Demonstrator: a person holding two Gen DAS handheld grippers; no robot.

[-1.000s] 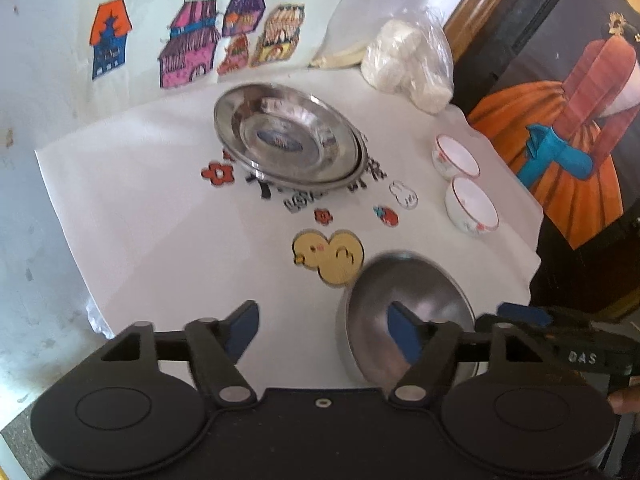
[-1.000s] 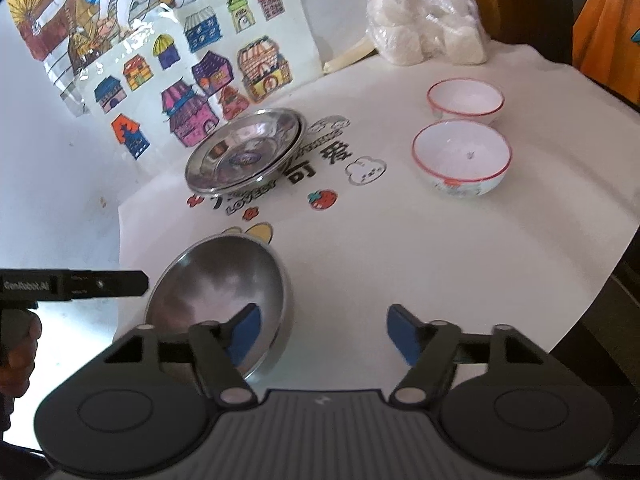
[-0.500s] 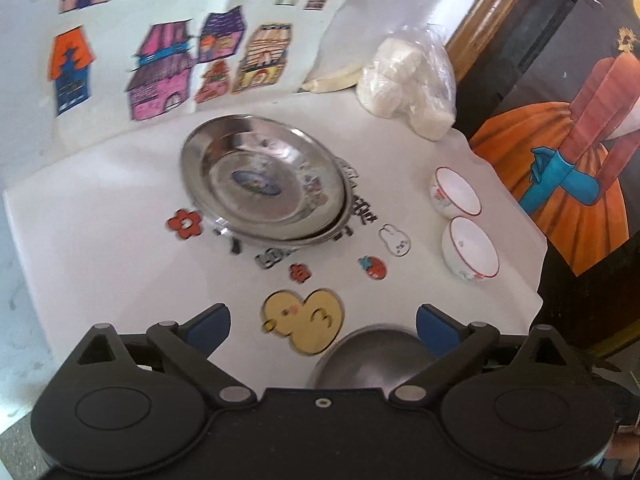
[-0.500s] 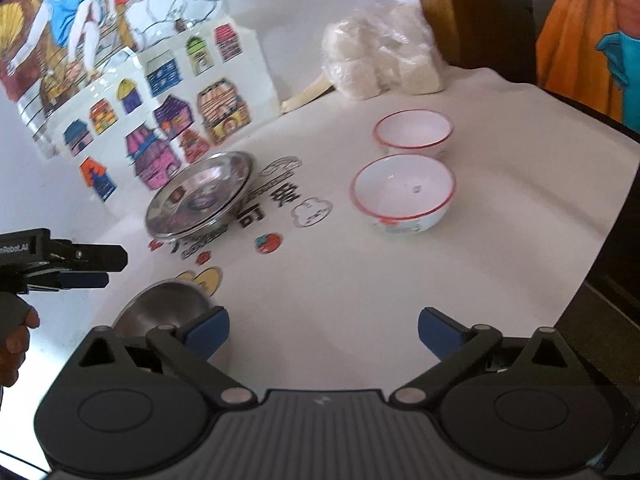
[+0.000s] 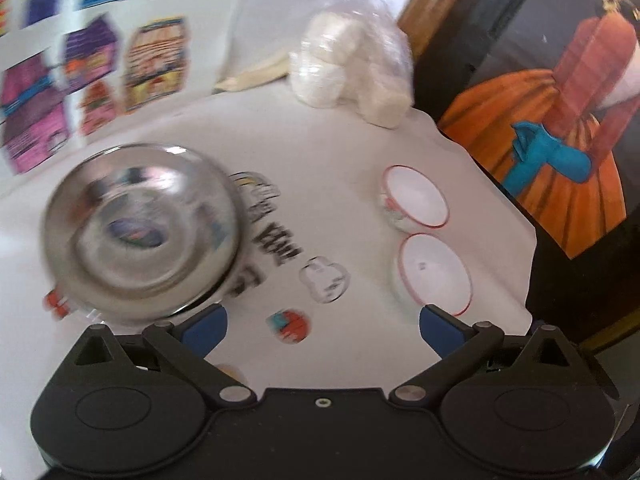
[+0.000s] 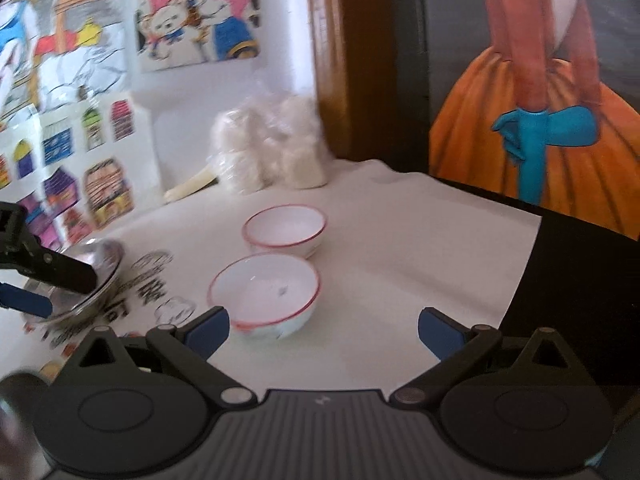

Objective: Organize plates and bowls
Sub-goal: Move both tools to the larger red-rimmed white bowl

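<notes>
While motion smears the steel plates (image 5: 140, 228) (stack count unclear), both tools, left (image 5: 320, 326) and right (image 6: 324, 330), gape apart, empty.

- Steel plates (image 5: 140, 232): stacked, upright, lay left on the white sheet.
- Two red-rimmed white bowls (image 6: 265, 294) (image 6: 285, 230): upright, empty, side by side, right of them.
</notes>
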